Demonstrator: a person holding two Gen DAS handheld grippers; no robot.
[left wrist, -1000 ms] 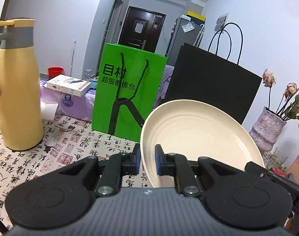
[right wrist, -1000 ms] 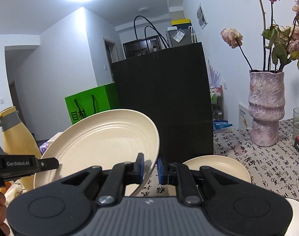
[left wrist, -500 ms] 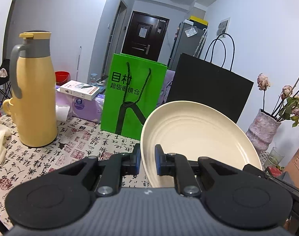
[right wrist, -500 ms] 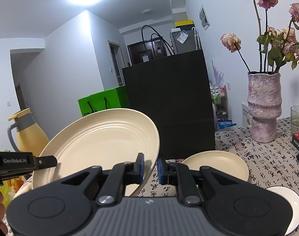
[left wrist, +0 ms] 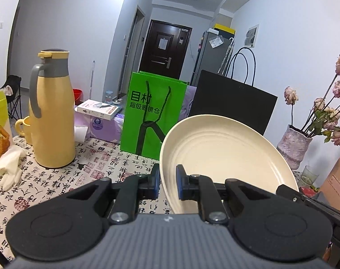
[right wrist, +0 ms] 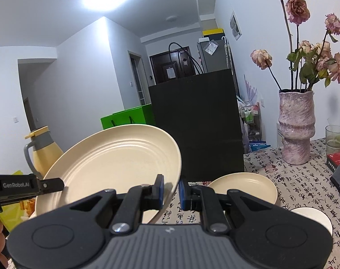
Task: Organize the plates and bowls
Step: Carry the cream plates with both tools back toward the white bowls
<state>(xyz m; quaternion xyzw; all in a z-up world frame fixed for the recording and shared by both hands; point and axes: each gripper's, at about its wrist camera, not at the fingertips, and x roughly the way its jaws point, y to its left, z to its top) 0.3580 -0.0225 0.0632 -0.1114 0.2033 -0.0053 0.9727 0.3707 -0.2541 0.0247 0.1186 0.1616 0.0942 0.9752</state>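
Note:
A large cream ribbed plate (left wrist: 226, 154) is held tilted in the air between both grippers. My left gripper (left wrist: 167, 182) is shut on its left rim. My right gripper (right wrist: 171, 189) is shut on its right rim; the plate (right wrist: 116, 165) fills the left of the right wrist view. A second cream plate (right wrist: 244, 187) lies flat on the table beyond the right gripper. A white bowl (right wrist: 313, 219) with a dark rim sits at the lower right, partly hidden by the gripper body.
A yellow thermos (left wrist: 52, 116) and yellow mug (left wrist: 22, 126) stand left. A green bag (left wrist: 152, 114) and black bag (left wrist: 232, 100) stand behind. A pink vase (right wrist: 296, 127) with dried roses, a glass (right wrist: 334, 139) and a red box (right wrist: 338, 160) are at right. White gloves (left wrist: 7, 168) lie left.
Both grippers have lifted and drawn back with the plate; more of the table, the thermos, the second plate and the white bowl have come into view.

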